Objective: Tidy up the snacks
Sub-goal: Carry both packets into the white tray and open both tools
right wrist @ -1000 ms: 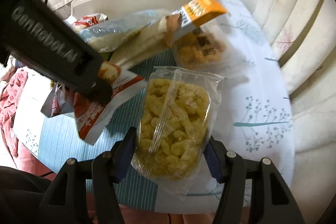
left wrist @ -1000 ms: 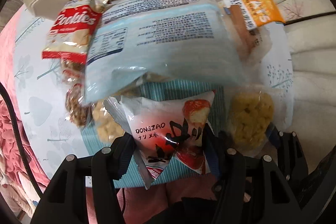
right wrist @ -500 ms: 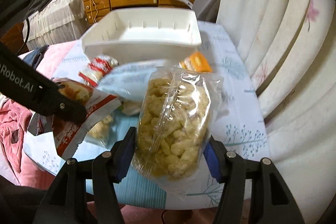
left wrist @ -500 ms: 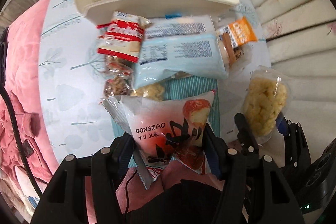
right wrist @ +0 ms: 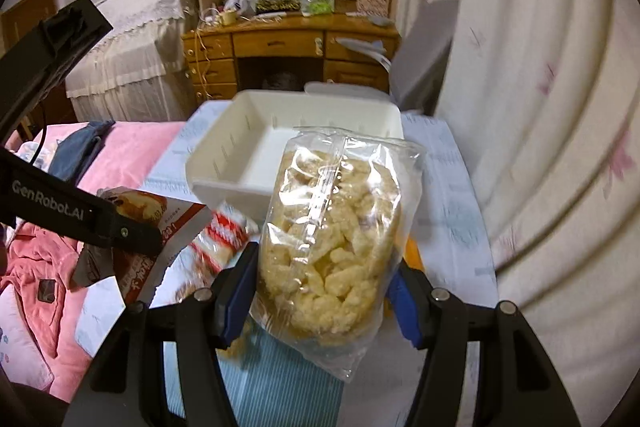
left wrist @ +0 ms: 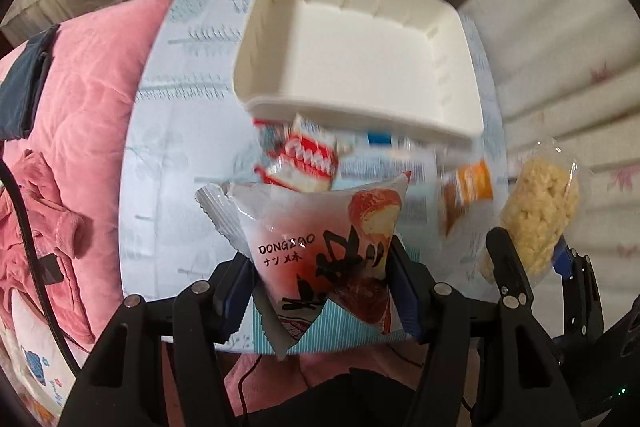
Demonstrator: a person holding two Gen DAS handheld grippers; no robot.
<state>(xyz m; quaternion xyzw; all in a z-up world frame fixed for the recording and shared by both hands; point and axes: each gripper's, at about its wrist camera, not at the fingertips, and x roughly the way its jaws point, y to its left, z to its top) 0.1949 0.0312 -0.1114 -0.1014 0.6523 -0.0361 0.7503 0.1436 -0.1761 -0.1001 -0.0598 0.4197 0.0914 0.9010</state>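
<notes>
My left gripper (left wrist: 322, 277) is shut on a red-and-white Dongzao snack packet (left wrist: 320, 239) and holds it in the air above the table. My right gripper (right wrist: 324, 287) is shut on a clear bag of yellow puffed snacks (right wrist: 332, 239), also lifted; the bag shows at the right in the left wrist view (left wrist: 536, 215). An empty white plastic bin (left wrist: 360, 55) stands on the table beyond both, also in the right wrist view (right wrist: 240, 147). A red Cookies packet (left wrist: 308, 163), a light blue packet (left wrist: 384, 163) and an orange oats packet (left wrist: 468, 187) lie in front of the bin.
The round table (left wrist: 176, 131) has a pale blue leaf-print cloth. A pink quilt (left wrist: 68, 107) lies to the left. White padded cushions (right wrist: 540, 147) stand at the right. A wooden desk (right wrist: 288, 47) is behind the table.
Both grippers have risen and pulled back from the table with their packets. The bin's inside now shows from above, and the snack pile looks smaller and farther.
</notes>
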